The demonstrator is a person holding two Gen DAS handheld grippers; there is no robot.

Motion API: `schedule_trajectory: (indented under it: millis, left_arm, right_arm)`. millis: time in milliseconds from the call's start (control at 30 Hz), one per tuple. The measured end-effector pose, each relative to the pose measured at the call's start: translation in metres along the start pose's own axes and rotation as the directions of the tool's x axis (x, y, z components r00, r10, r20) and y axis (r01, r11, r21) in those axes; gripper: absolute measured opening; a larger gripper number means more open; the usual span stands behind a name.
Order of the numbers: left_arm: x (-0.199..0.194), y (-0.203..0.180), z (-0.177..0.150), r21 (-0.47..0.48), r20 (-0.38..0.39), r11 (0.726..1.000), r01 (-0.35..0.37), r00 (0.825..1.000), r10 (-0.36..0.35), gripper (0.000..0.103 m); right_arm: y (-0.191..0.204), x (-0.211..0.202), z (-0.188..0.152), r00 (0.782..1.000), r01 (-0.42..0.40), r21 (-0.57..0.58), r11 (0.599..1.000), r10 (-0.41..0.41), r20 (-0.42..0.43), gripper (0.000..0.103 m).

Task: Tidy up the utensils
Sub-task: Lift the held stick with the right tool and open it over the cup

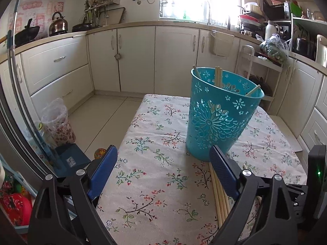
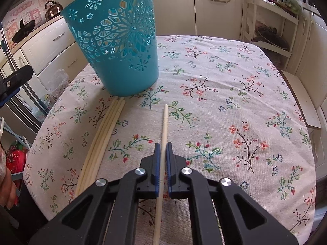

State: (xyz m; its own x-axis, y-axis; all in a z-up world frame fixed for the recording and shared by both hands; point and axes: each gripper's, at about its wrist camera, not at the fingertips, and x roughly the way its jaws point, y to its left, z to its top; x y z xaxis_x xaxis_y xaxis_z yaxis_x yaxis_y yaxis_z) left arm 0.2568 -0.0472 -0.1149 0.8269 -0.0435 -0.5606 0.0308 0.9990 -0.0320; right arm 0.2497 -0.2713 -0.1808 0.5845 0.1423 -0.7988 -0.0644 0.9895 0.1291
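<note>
A teal perforated basket (image 1: pixel 220 114) stands on the floral tablecloth (image 1: pixel 155 163) and holds several chopsticks (image 1: pixel 218 77). It also shows in the right wrist view (image 2: pixel 120 40). A bundle of pale chopsticks (image 2: pixel 102 138) lies on the cloth in front of the basket, and shows in the left wrist view (image 1: pixel 219 196). My right gripper (image 2: pixel 163 149) is shut on a single chopstick (image 2: pixel 164 122) that points toward the basket. My left gripper (image 1: pixel 163 153) is open and empty, just left of the bundle.
Cream kitchen cabinets (image 1: pixel 134 57) wrap around the back. A white shelf rack (image 2: pixel 267 30) stands beyond the table's far right. A bagged bin (image 1: pixel 57 120) sits on the floor at left. The table edge (image 1: pixel 126 130) drops off on the left.
</note>
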Motion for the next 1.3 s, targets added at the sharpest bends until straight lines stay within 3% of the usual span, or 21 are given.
schedule_trajectory:
  millis: [267,433,700,833,1067,1167,1300]
  left_arm:
    - [-0.002,-0.003,-0.002,0.009,-0.009,1.0,0.003,1.0,-0.003,0.09]
    - [0.003,-0.001,-0.005,0.0,-0.028,1.0,0.004,1.0,-0.004,0.092]
    - [0.016,0.012,-0.015,-0.043,-0.082,0.999,-0.005,0.997,0.001,0.093]
    - [0.018,0.015,-0.018,-0.05,-0.092,0.999,-0.009,0.996,0.004,0.093]
    - [0.022,0.016,-0.02,-0.064,-0.102,0.998,0.002,0.995,-0.009,0.093]
    - [0.022,0.017,-0.021,-0.07,-0.105,0.997,0.008,0.994,-0.015,0.093]
    - [0.024,0.022,-0.024,-0.091,-0.11,0.996,0.012,0.994,-0.022,0.093]
  right_arm:
    - [-0.011,0.0,0.002,0.998,-0.06,0.071,0.996,0.06,-0.004,0.006]
    - [-0.018,-0.001,0.003,0.99,-0.138,0.147,0.979,0.14,-0.002,0.006]
    - [-0.028,-0.032,0.009,0.95,-0.308,0.246,0.919,0.283,0.131,0.006]
    - [-0.029,-0.065,0.022,0.915,-0.377,0.234,0.896,0.321,0.247,0.006]
    - [-0.009,-0.125,0.088,0.813,-0.461,0.142,0.876,0.352,0.464,0.006]
    - [0.009,-0.136,0.134,0.766,-0.441,0.091,0.893,0.322,0.556,0.006]
    - [0.029,-0.13,0.181,0.73,-0.351,0.065,0.934,0.229,0.644,0.006]
